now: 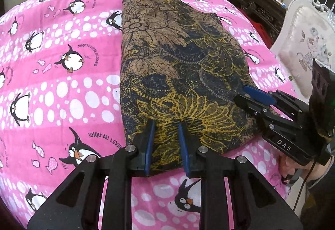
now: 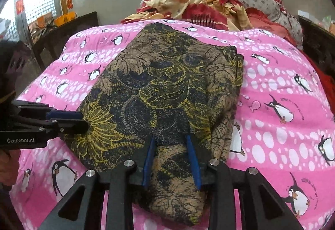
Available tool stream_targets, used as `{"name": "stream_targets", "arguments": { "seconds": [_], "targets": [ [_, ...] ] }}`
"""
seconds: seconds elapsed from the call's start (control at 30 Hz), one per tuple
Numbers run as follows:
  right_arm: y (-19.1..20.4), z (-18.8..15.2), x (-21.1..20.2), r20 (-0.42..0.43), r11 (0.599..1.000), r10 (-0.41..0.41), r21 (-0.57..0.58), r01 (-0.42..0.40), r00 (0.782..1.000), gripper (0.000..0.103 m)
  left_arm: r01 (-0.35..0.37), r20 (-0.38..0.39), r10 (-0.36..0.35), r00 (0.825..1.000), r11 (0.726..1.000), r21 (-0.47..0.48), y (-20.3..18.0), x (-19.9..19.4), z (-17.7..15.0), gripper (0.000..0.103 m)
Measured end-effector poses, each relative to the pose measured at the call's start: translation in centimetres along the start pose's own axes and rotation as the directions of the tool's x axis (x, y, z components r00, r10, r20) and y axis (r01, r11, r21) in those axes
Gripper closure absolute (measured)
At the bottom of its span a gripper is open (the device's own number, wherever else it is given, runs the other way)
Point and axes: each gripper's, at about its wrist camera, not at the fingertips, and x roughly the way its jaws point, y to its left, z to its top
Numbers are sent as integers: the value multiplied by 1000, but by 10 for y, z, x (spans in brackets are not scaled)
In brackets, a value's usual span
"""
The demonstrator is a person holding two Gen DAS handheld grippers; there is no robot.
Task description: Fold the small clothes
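A dark patterned garment (image 1: 180, 66) with brown and yellow flowers lies folded lengthwise on the pink penguin blanket (image 1: 62, 87); it also shows in the right wrist view (image 2: 167, 91). My left gripper (image 1: 166, 125) has its jaws apart over the garment's near edge, with cloth lying between the blue pads. My right gripper (image 2: 170, 138) also has its jaws apart, with the garment's near right corner between the fingers. The right gripper shows in the left wrist view (image 1: 251, 94) at the garment's right corner. The left gripper shows in the right wrist view (image 2: 79, 119) at the left corner.
A heap of red and yellow bedding (image 2: 199, 6) lies at the far end of the bed. A dark wooden cabinet (image 1: 255, 6) and a white chair (image 1: 309, 41) stand to the right. A dark table (image 2: 62, 29) stands to the left.
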Motion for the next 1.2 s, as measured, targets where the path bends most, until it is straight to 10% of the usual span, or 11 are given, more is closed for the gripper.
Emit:
{"name": "stream_targets", "arguments": {
  "seconds": [0.27,0.47,0.8,0.87,1.03,1.2],
  "targets": [
    [-2,12,-4,-70,998,17,54,-13,997,73,58,49,-57,997,998,-6,10,-21,5,81],
    [-7,65,-22,-68,966,-161,194,171,985,73,-52,131,54,990,999,-16,39,-23,89,81],
    [-22,117,78,-142,906,-262,303,294,955,69,-106,172,100,980,994,25,5,59,195,74],
    [-32,102,91,-112,927,-237,272,259,965,62,-85,162,85,983,996,-6,5,81,197,56],
    [-63,83,76,11,906,-67,420,56,998,61,-195,286,175,942,980,44,-10,104,184,49],
    [-64,83,78,13,901,-51,431,41,999,61,-224,298,201,933,974,42,-11,107,186,47]
  ]
}}
